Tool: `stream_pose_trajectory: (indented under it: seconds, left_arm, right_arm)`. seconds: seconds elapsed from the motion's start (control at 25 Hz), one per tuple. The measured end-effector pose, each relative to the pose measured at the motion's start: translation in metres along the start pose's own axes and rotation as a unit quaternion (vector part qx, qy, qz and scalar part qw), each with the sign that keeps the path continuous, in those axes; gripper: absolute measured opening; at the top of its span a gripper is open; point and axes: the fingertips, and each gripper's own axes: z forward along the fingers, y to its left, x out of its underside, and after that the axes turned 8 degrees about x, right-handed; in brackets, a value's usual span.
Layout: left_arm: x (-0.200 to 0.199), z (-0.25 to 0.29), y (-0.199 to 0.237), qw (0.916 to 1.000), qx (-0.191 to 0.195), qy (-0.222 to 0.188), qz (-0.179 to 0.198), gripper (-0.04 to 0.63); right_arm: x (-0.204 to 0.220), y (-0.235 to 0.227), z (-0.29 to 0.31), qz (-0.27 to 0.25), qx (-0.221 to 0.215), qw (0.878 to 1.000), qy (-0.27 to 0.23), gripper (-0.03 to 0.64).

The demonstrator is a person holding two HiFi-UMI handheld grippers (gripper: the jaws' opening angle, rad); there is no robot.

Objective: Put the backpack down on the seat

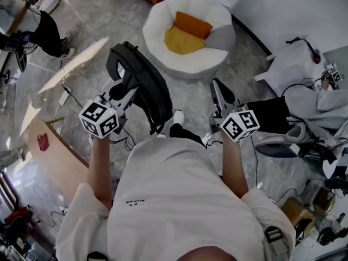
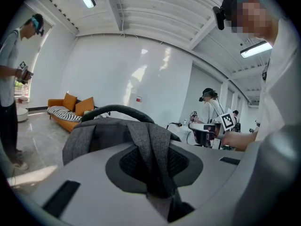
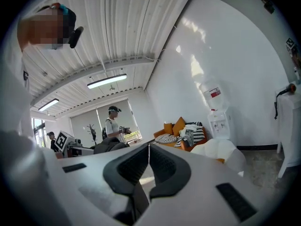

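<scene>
A dark grey backpack (image 1: 145, 88) hangs in the air in front of me, over the floor and short of the seat. My left gripper (image 1: 123, 89) is shut on its grey strap (image 2: 151, 157), which runs down between the jaws in the left gripper view, with the bag's body (image 2: 91, 136) and top handle behind. The seat (image 1: 159, 23) is a round white padded chair with an orange and a yellow cushion, further ahead; it also shows low in the right gripper view as the white seat (image 3: 222, 149). My right gripper (image 1: 218, 89) is shut and holds nothing, with its jaws together (image 3: 148, 163).
A white desk (image 1: 293, 64) with cables stands at the right, with a grey chair (image 1: 283, 137) below it. A wooden table edge (image 1: 41, 145) lies at the left. An orange sofa (image 2: 66, 109) stands by the wall. Other people (image 2: 11, 79) stand around, and cables run over the floor.
</scene>
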Motion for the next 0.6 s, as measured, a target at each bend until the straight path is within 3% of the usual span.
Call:
stream_pose_trajectory:
  seconds: [0.36, 0.6]
  left_arm:
    - [-0.017, 0.043, 0.004, 0.9995, -0.032, -0.003, -0.003, 0.095]
    - [-0.024, 0.057, 0.009, 0.9984, -0.055, -0.009, -0.01, 0.095]
  right_arm:
    - [-0.015, -0.032, 0.046, 0.001, -0.052, 0.999, 0.015, 0.026]
    - [-0.015, -0.029, 0.084, 0.001, -0.1, 0.995, 0.032, 0.026]
